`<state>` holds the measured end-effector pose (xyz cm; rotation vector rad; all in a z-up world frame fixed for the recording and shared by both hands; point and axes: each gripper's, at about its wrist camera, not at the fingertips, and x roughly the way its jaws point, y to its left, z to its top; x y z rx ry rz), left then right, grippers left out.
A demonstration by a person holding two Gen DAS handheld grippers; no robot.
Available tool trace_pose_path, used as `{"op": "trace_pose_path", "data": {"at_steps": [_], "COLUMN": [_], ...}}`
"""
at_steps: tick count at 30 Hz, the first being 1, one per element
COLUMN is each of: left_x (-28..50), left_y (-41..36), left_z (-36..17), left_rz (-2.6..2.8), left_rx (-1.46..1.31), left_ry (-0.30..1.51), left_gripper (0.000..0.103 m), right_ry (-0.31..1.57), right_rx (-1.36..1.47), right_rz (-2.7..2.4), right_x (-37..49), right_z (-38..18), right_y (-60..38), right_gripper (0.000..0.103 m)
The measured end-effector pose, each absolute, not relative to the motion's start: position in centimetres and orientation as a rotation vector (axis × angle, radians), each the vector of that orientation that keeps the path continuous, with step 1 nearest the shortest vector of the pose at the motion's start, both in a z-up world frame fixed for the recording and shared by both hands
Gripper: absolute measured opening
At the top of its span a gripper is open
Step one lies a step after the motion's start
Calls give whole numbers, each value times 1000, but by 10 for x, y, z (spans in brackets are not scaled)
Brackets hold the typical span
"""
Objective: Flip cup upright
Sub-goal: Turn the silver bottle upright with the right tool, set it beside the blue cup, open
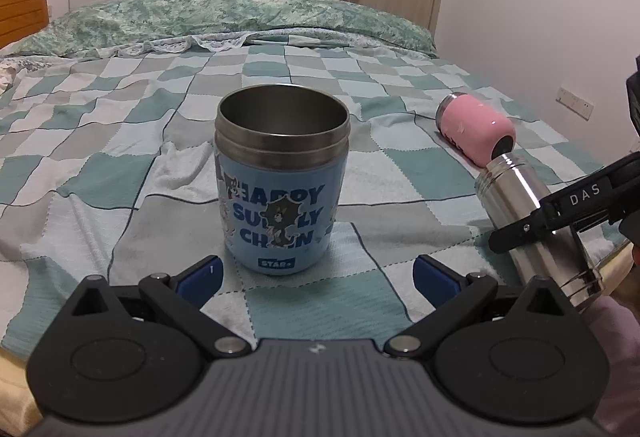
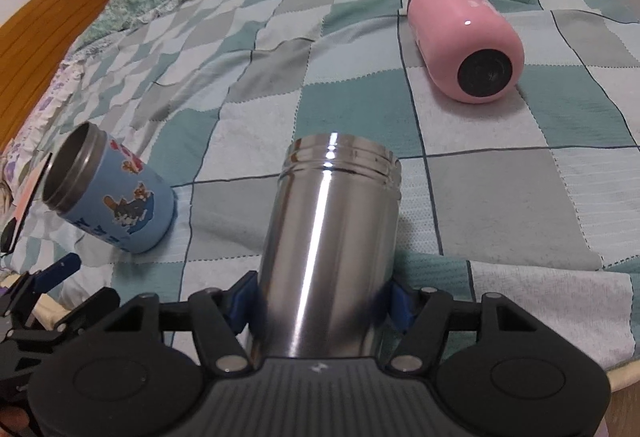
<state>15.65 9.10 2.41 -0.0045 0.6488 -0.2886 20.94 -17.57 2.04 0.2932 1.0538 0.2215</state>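
Right gripper (image 2: 320,301) is clamped on the stainless steel cup (image 2: 332,237), blue pads pressing both sides of its lower body. The cup sticks out forward along the fingers, threaded mouth end farthest from the tool, tilted and not yet upright. Left gripper (image 1: 316,273) is spread wide and holds nothing; the blue cartoon cup (image 1: 280,189) stands mouth-up just ahead, between its fingertips without touching. A pink cup (image 2: 466,41) lies on its side farther ahead and to the right of the right tool, base facing it. Risks: the polished steel could slip in the pads during rotation; the soft, wrinkled checkered blanket (image 2: 500,189) could tip it once released; a wide swing could knock the blue cup.
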Motion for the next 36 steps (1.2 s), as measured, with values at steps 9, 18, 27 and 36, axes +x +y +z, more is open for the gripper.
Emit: {"op": "trace_pose_path", "data": {"at_steps": [9, 18, 27, 36], "left_x": [147, 139, 137, 132], "left_y": [96, 103, 108, 108], "left_z": [31, 40, 42, 37], "left_rz": [-272, -214, -179, -166], "left_rx": [-25, -57, -73, -77], "left_ry": [625, 589, 589, 590], "left_gripper": [103, 103, 103, 103], "right_ry": [881, 587, 368, 330], "right_rx": [273, 138, -70, -131], "right_rz": [314, 379, 355, 335], "right_x": [188, 199, 201, 194], "right_z": [47, 69, 55, 11], "right_y": [-174, -129, -74, -65], "right_gripper": [63, 63, 62, 63]}}
